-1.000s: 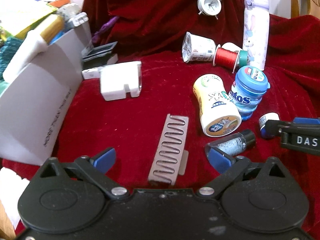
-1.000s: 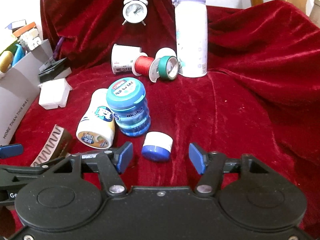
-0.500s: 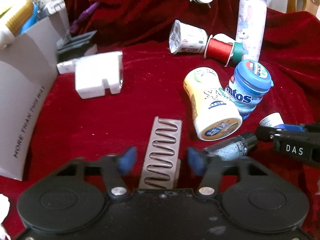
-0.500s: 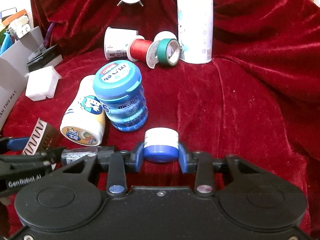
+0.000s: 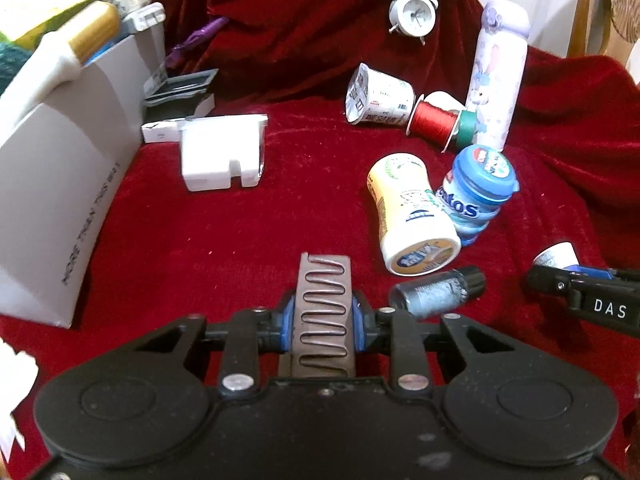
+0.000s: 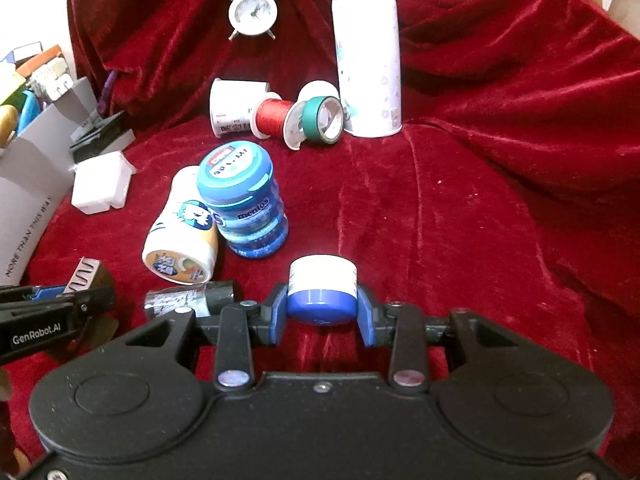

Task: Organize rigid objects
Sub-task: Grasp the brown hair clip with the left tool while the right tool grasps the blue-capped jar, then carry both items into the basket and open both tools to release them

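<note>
We cannot see the near end of the zigzag-wire block (image 5: pixel 325 312); it runs under the black body of the left gripper (image 5: pixel 325 322), and in the right wrist view only its tip shows behind that gripper's side. The print on the small dark vial (image 5: pixel 436 296) is blurred, and the contents of the grey cardboard box (image 5: pixel 68 184) at the left edge are cut off. The small white jar with a blue lid (image 6: pixel 322 292) hides its base from us, so we cannot tell whether it touches the red velvet cloth (image 6: pixel 460 220).

The left gripper's 2 blue pads (image 5: pixel 286 322) are clamped on the block's long sides, the vial lying just beside it. The right gripper (image 6: pixel 322 312) is clamped on the jar's blue lid, 1 pad on each side. Beyond it stands the blue Mentos tub (image 6: pixel 244 204), touching the tipped cream bottle (image 6: pixel 182 236).
</note>
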Available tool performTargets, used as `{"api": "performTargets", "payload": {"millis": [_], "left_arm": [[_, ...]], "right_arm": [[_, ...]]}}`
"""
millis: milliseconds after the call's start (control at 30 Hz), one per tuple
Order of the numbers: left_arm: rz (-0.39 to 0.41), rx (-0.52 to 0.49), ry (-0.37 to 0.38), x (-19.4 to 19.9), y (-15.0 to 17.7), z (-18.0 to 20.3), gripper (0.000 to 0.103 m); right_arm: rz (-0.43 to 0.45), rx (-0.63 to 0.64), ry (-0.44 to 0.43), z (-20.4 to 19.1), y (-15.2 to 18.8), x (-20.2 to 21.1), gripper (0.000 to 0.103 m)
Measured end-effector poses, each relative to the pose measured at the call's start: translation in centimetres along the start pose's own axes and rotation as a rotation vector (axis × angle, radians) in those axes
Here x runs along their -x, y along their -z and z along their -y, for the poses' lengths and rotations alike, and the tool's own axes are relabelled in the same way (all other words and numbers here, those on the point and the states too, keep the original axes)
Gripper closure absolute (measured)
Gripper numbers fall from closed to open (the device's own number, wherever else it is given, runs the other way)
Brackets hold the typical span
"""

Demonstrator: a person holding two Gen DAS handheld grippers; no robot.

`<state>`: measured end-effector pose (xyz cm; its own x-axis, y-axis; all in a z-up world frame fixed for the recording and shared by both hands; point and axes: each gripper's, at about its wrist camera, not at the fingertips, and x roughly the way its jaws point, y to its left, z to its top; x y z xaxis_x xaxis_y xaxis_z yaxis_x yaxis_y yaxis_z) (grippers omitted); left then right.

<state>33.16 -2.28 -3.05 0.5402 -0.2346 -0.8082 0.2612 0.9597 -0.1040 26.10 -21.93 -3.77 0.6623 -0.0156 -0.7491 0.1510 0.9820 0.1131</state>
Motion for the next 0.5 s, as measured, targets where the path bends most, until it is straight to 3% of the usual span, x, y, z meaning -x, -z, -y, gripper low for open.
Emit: {"api": "performTargets", "payload": {"millis": [300,500], "left_arm": [[0.021,0.027,0.020,6.5,2.9,1.5,0.078],[0.017,0.028,0.049,10.5,6.3,3.1,0.078]], "right_arm": [[0.006,-0.009,-0.080,0.6,2.0,4.8,0.065],[-0.053,-0.012,-0.164,0.7,4.8,7.7,0.065]]}}
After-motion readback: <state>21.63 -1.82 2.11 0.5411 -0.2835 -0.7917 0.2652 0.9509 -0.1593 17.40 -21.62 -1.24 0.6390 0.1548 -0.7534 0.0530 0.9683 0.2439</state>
